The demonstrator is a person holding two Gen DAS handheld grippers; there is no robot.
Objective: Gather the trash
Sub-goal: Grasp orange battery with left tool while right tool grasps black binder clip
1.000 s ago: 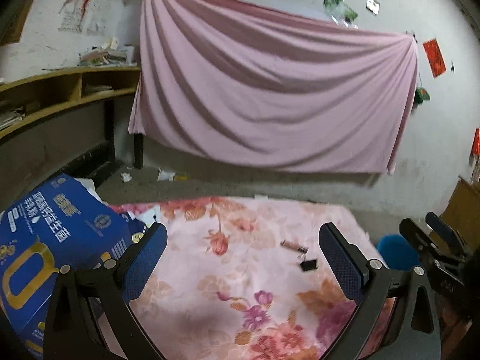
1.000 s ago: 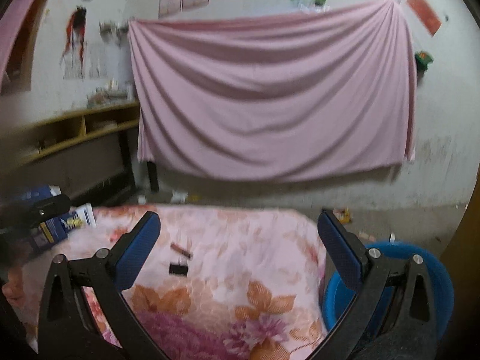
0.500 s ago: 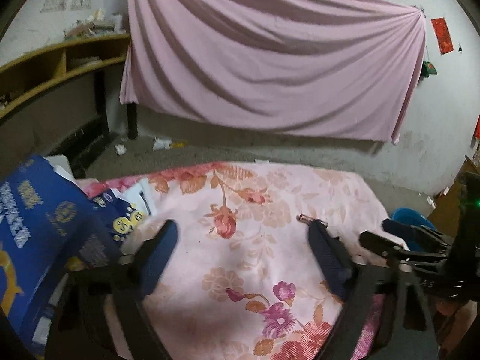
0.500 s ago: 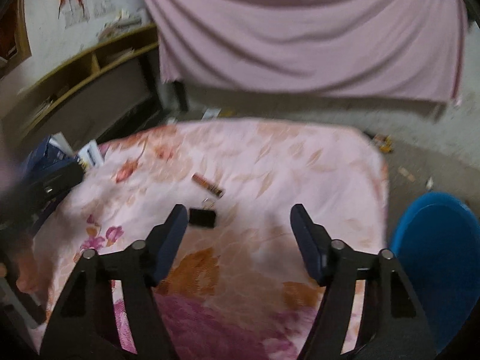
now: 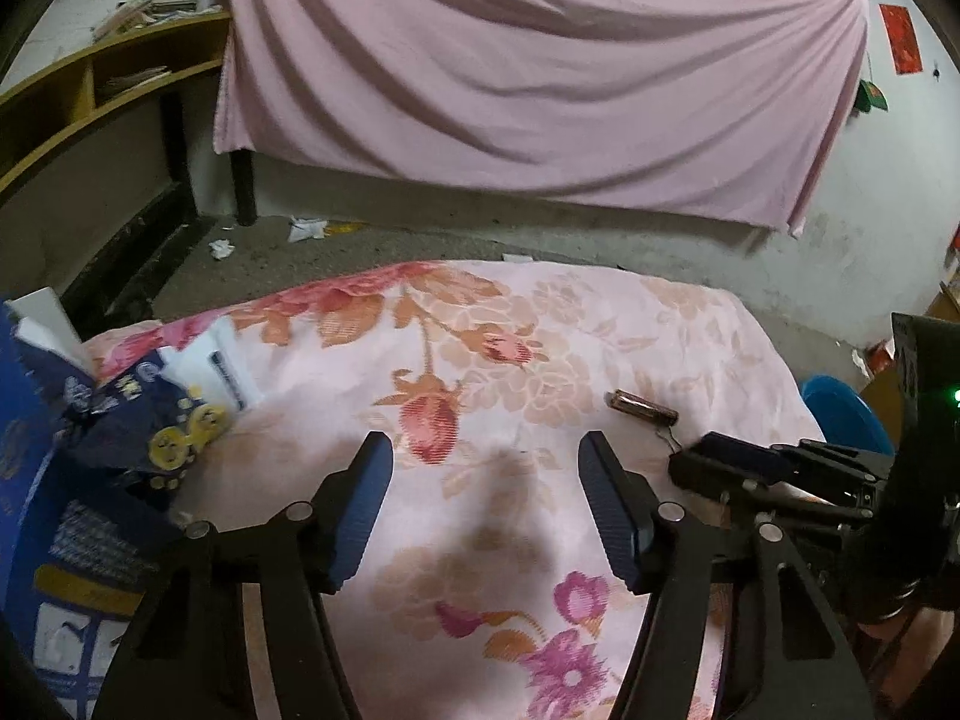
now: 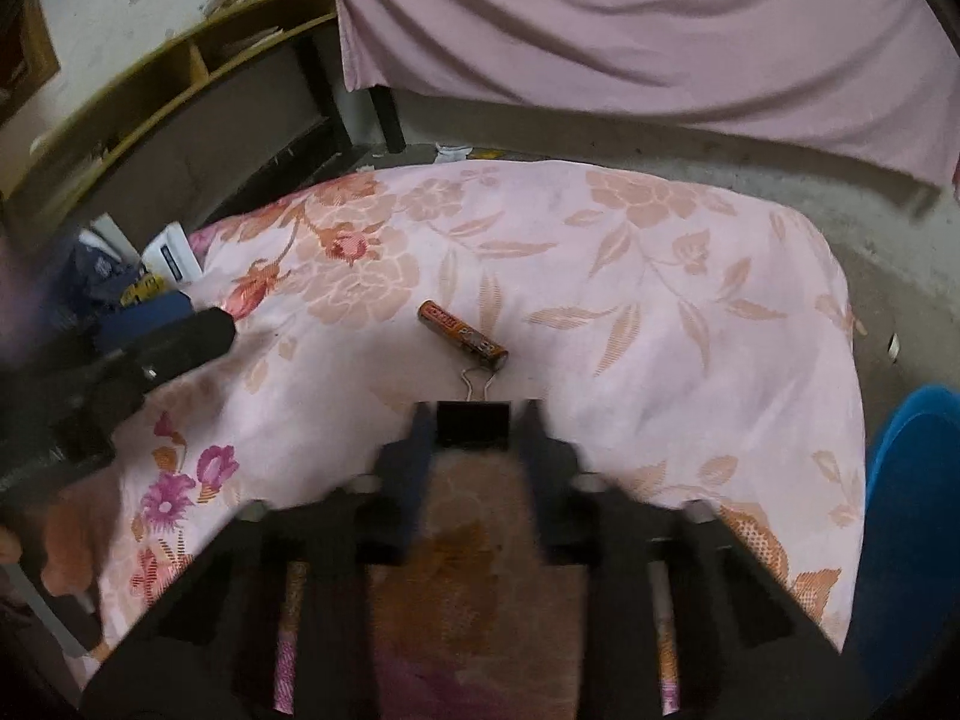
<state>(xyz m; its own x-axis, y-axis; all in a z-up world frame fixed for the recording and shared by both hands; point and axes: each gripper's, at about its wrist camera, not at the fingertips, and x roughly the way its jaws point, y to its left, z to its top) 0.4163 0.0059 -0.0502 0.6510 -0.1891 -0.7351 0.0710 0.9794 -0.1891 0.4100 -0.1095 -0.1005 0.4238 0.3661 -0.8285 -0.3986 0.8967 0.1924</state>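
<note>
Floral bedspread (image 6: 660,276): battery (image 6: 462,336) just beyond binder clip (image 6: 473,423); contact unclear.

Pretty sure anyone can tell I'm in a lived-in room of a home here, kinda rough around the edges. I'm working over a pink floral blanket (image 5: 600,324) spread like a bed cover, and a big pink sheet (image 5: 540,72) hangs across the scuffed white wall (image 5: 870,228) behind it. There's a wooden shelf unit (image 6: 180,84) stuffed with papers on the left, a red paper decoration (image 5: 900,39) stuck up high, bare concrete floor (image 5: 384,246) with bits of litter, and a blue plastic tub (image 6: 912,540) sitting by the bed.
</note>
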